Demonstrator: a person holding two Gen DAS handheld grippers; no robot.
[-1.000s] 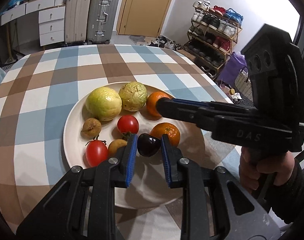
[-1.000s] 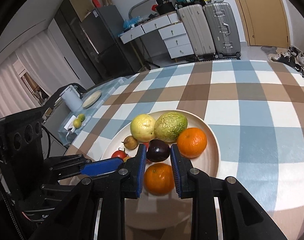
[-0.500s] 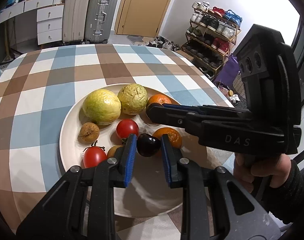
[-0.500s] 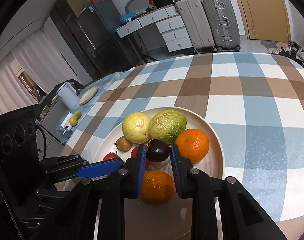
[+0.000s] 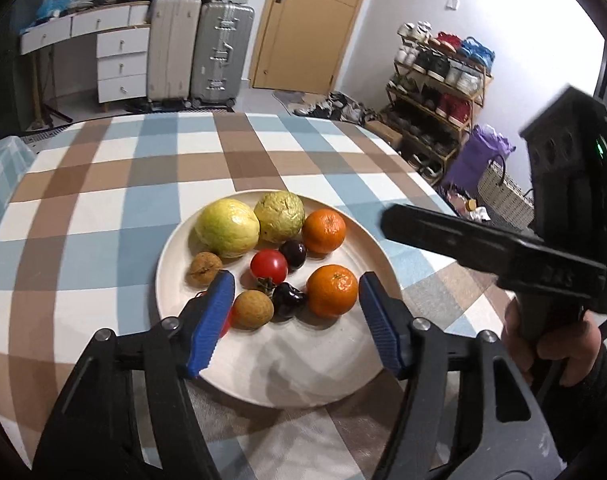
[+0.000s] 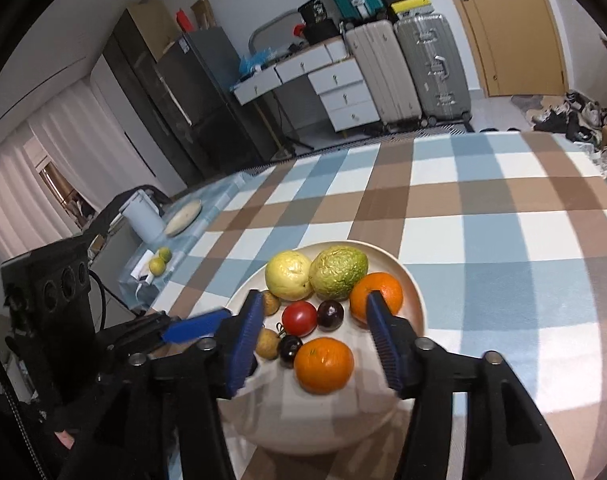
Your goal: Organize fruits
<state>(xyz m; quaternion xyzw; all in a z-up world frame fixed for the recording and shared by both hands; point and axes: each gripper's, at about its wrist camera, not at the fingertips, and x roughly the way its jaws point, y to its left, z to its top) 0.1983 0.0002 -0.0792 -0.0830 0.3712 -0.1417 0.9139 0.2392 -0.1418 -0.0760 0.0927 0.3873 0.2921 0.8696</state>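
A table with a checked cloth (image 5: 115,200) in blue, brown and white carries one round cream plate (image 5: 271,376), and all the fruit lies on this plate. Behind the table, at 12 o'clock in the left wrist view, stand two suitcases (image 5: 219,54), white drawers (image 5: 119,64) and a wooden door (image 5: 315,20); at 2 o'clock is a shoe rack (image 5: 439,80). On the plate, a yellow guava (image 5: 226,227) and a green guava (image 5: 279,216) lie at the far side, touching each other, with an orange (image 5: 324,231) just beside them at 1 o'clock. Nearer are a tomato (image 5: 268,266), two dark plums (image 5: 293,253) (image 5: 287,299), a second orange (image 5: 332,290) and two small brown fruits (image 5: 204,268) (image 5: 252,309). The left gripper (image 5: 295,316) is wide open over the near side of the plate and holds nothing. The right gripper (image 6: 313,334) is also wide open and empty. Only the right wrist view shows a dark fridge (image 6: 183,92), white curtains (image 6: 43,184), and at 9 o'clock a side table with a white kettle (image 6: 141,216) and two small green fruits (image 6: 159,262). Only the left wrist view shows the person's hand (image 5: 551,344) on the right gripper's handle.
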